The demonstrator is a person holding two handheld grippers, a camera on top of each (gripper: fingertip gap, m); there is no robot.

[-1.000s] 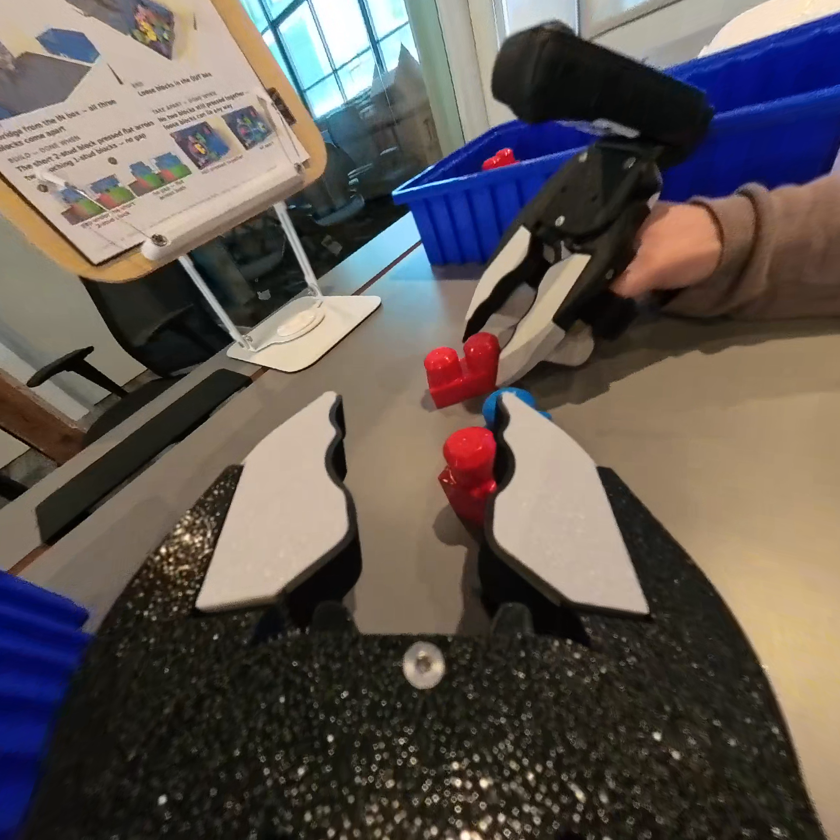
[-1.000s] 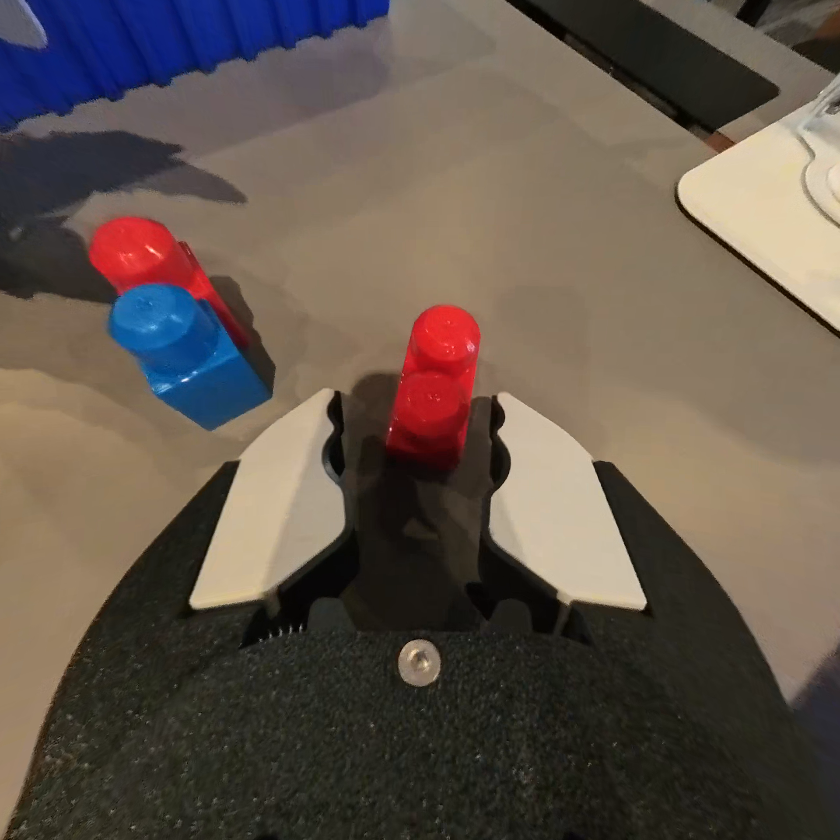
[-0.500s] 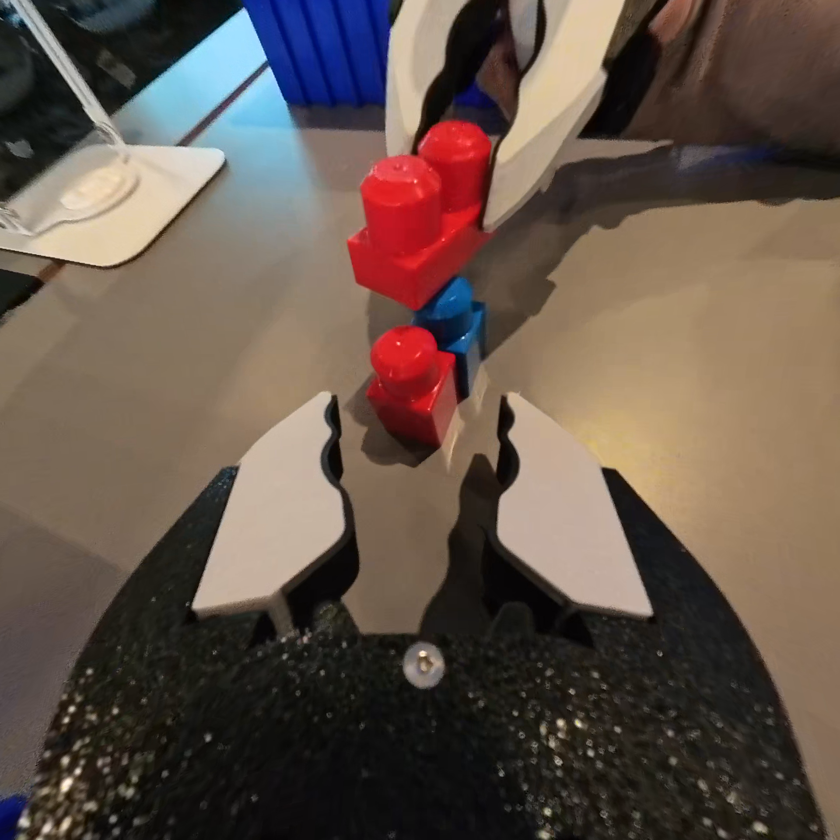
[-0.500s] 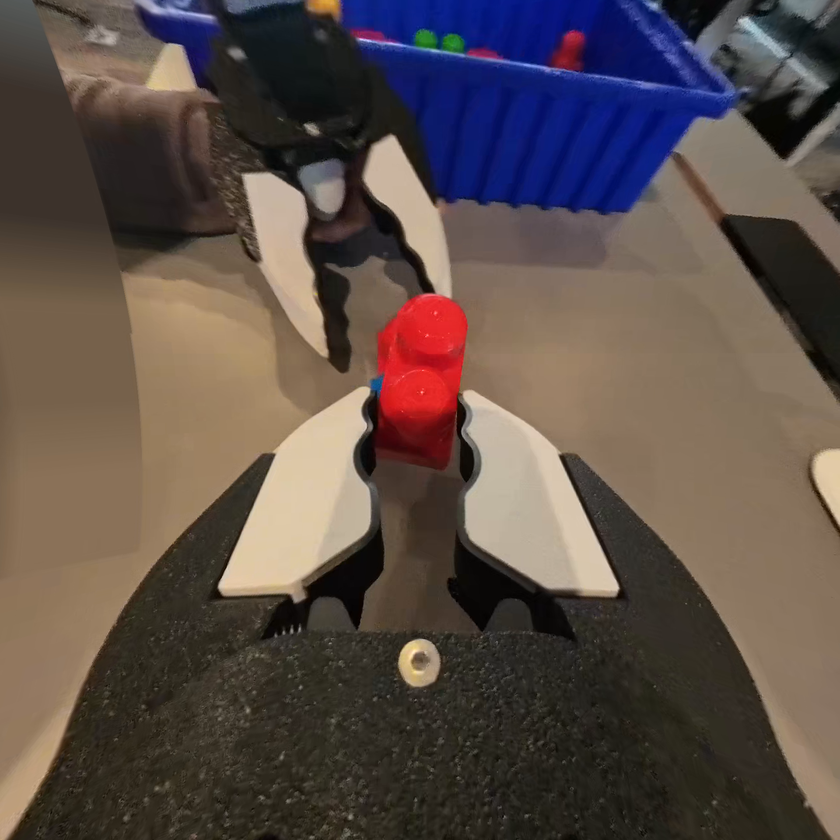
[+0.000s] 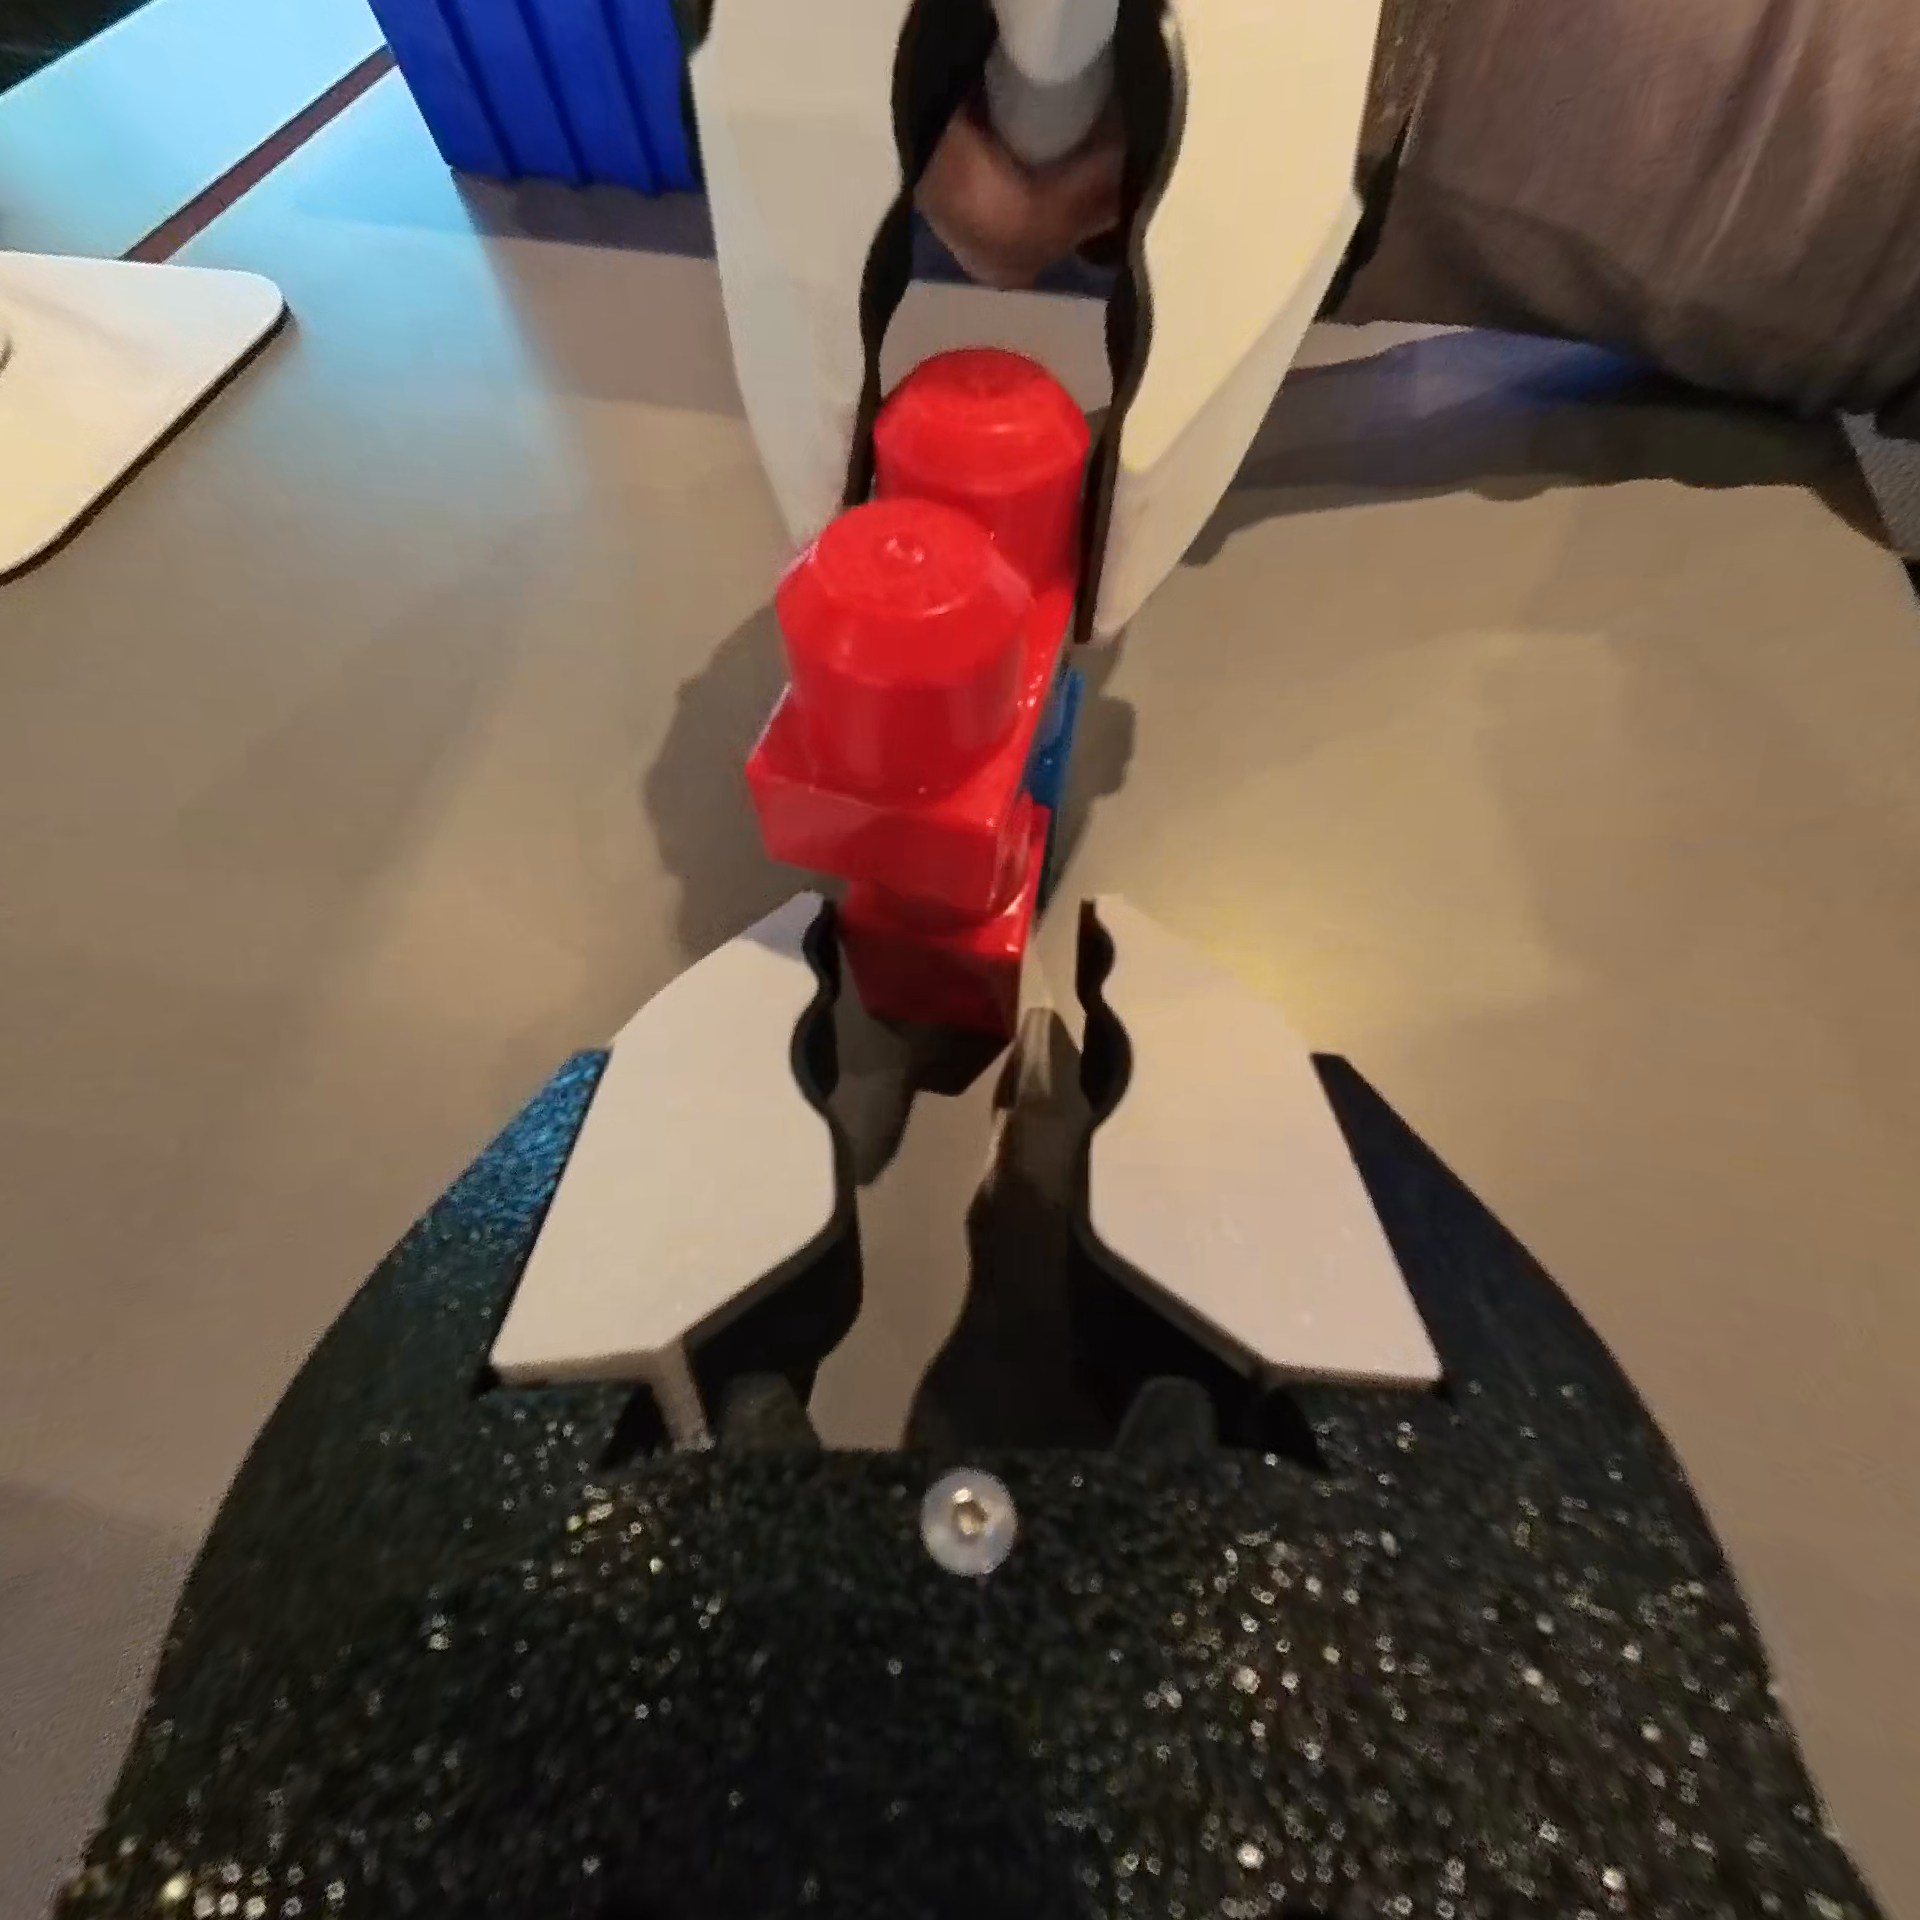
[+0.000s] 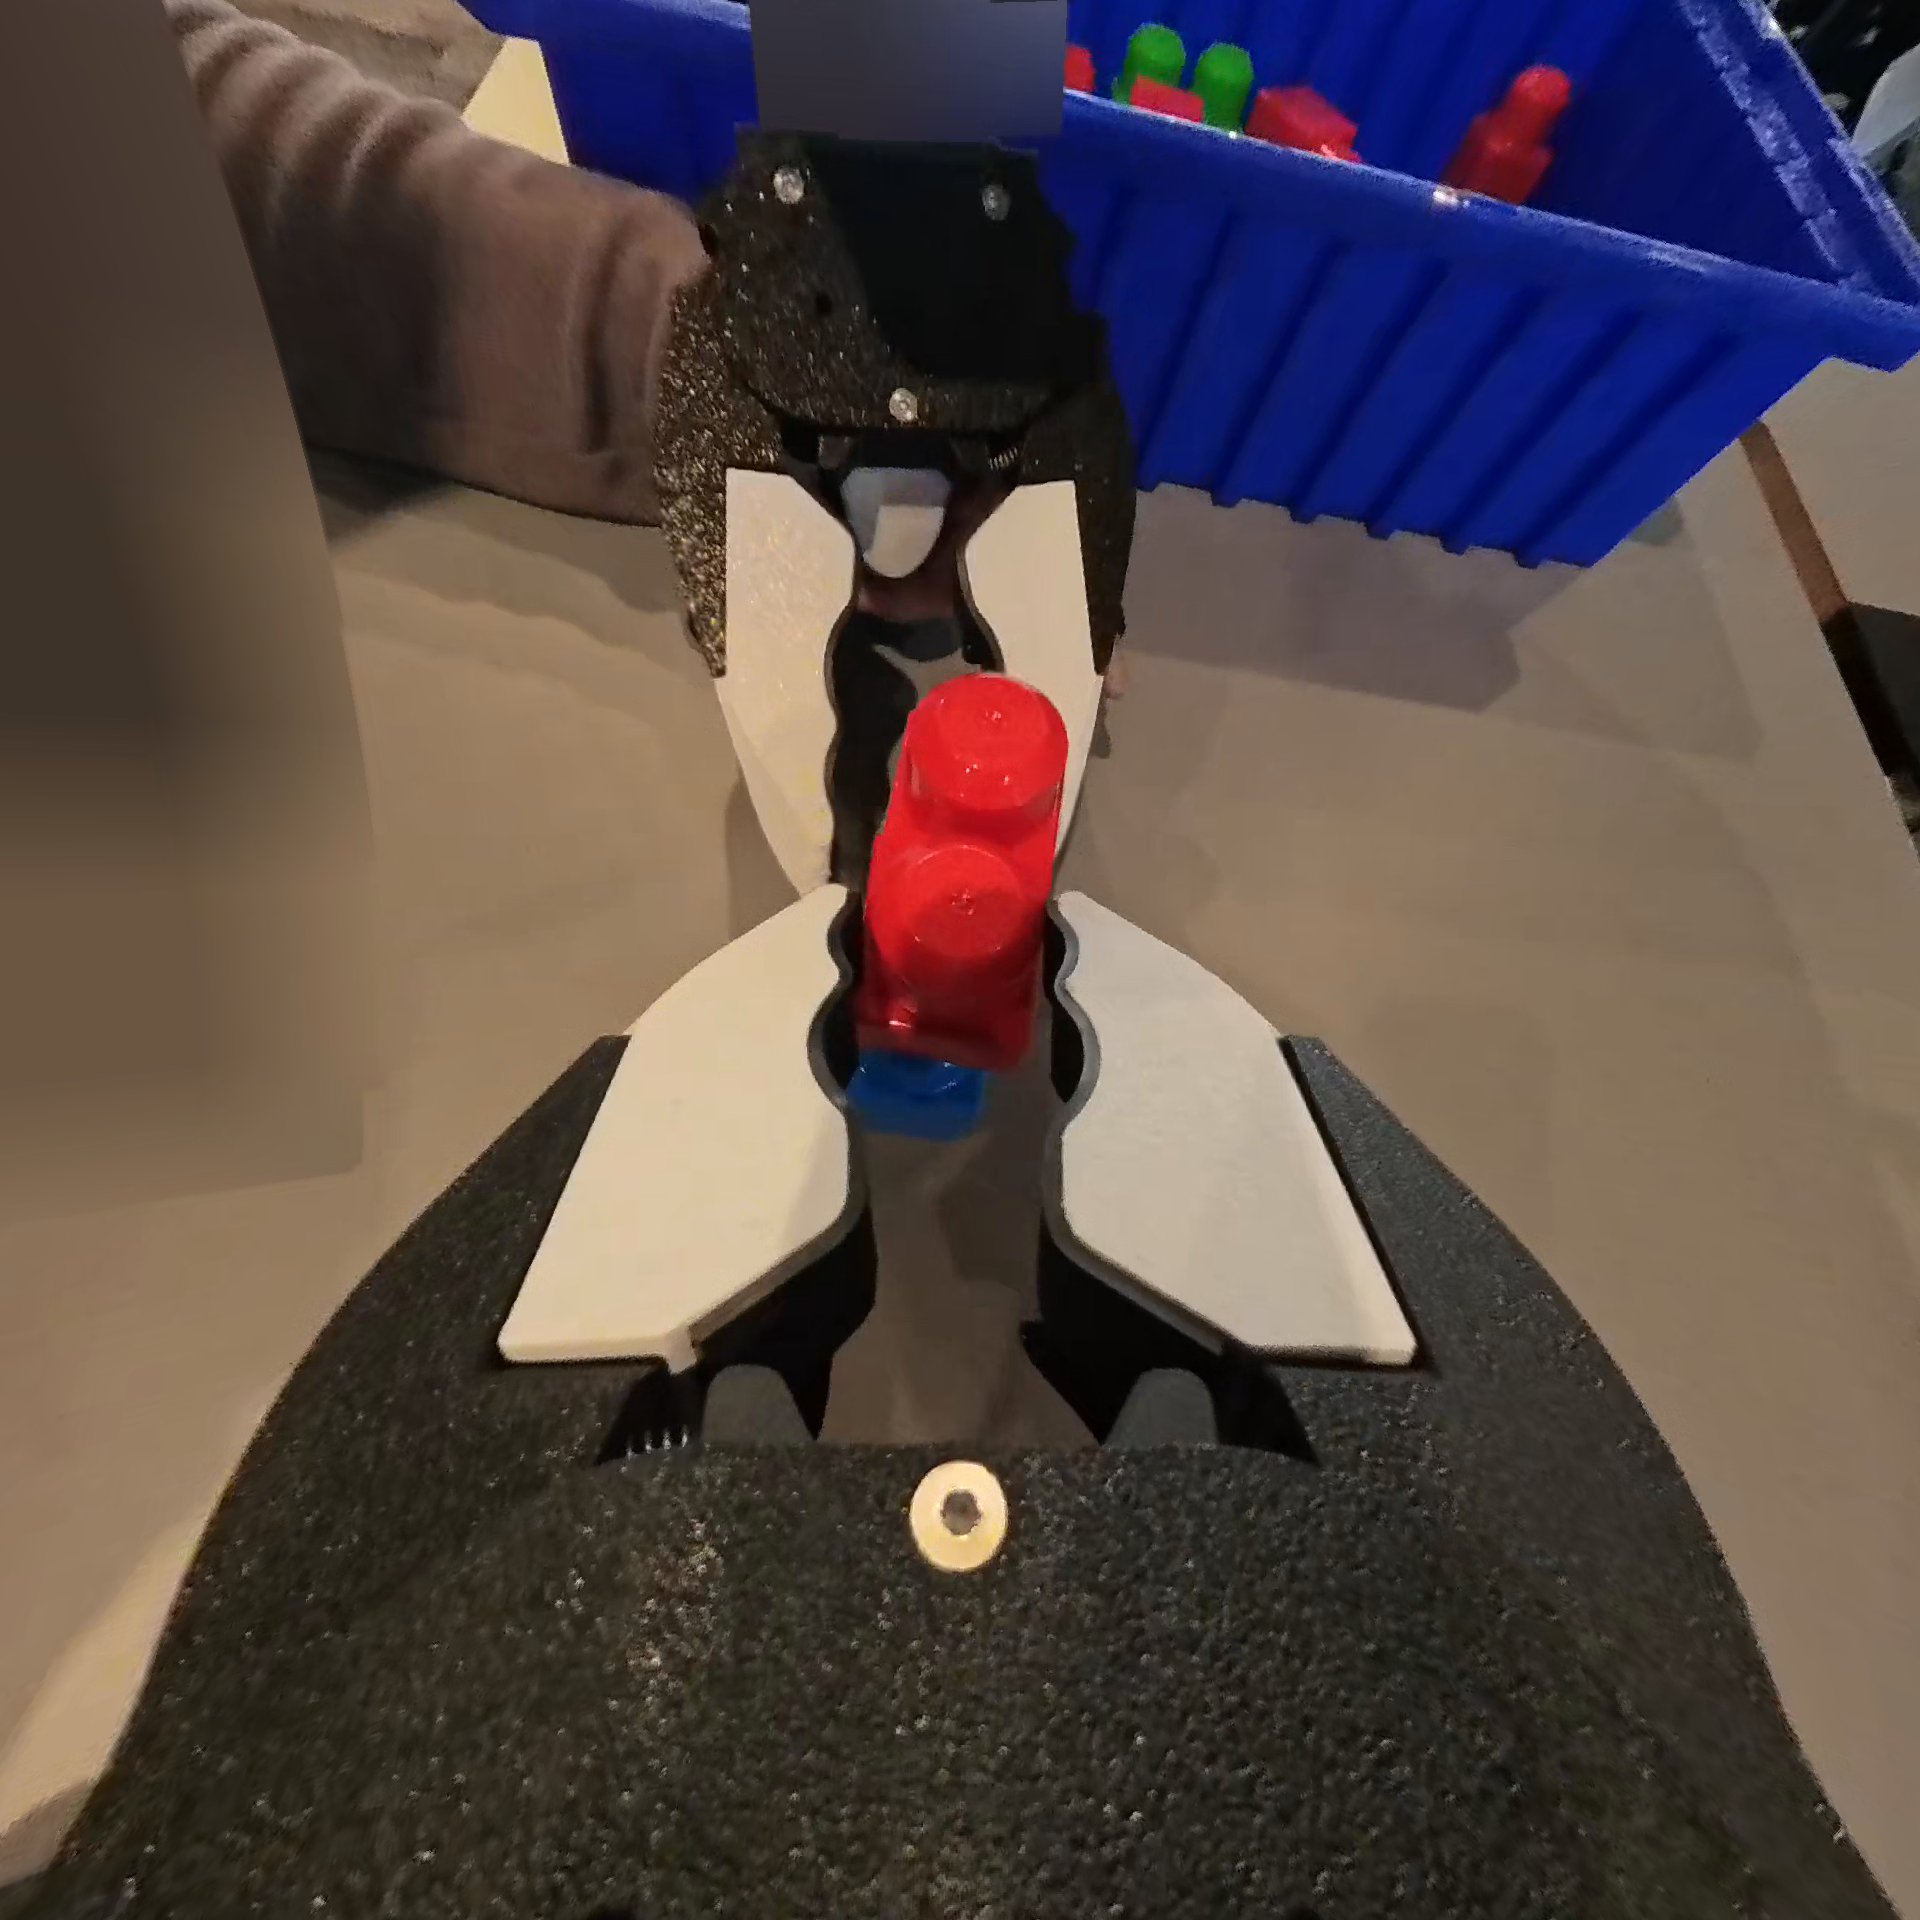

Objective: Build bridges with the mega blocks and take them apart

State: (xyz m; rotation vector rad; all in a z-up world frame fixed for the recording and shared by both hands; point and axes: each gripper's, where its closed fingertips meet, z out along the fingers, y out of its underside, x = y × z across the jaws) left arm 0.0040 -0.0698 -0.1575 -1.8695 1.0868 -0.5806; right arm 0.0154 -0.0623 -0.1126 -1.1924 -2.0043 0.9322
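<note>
A red two-stud block [image 5: 894, 727] lies across a small red one-stud block [image 5: 935, 966] and a blue one-stud block [image 5: 1055, 769] on the grey table, forming a small bridge. My left gripper [image 5: 956, 914] has its jaws closed in on the base of the small red block. My right gripper [image 6: 945, 935] is shut on the two-stud block [image 6: 966, 883] from the opposite side, with the blue block [image 6: 914, 1101] under its near end. In the left wrist view the right gripper's fingers [image 5: 790, 312] clamp the far stud.
A blue bin [image 6: 1351, 343] with several red and green blocks stands behind the left gripper. Another blue bin [image 5: 540, 94] and a white stand base [image 5: 104, 395] sit at the far left. A person's sleeve [image 6: 468, 312] reaches in. My right fingertips sit around 5 cm from my left ones.
The right gripper picked up the two-stud block, carried it over and set it on the red and blue blocks. The left gripper moved forward and narrowed its jaws around the small red block.
</note>
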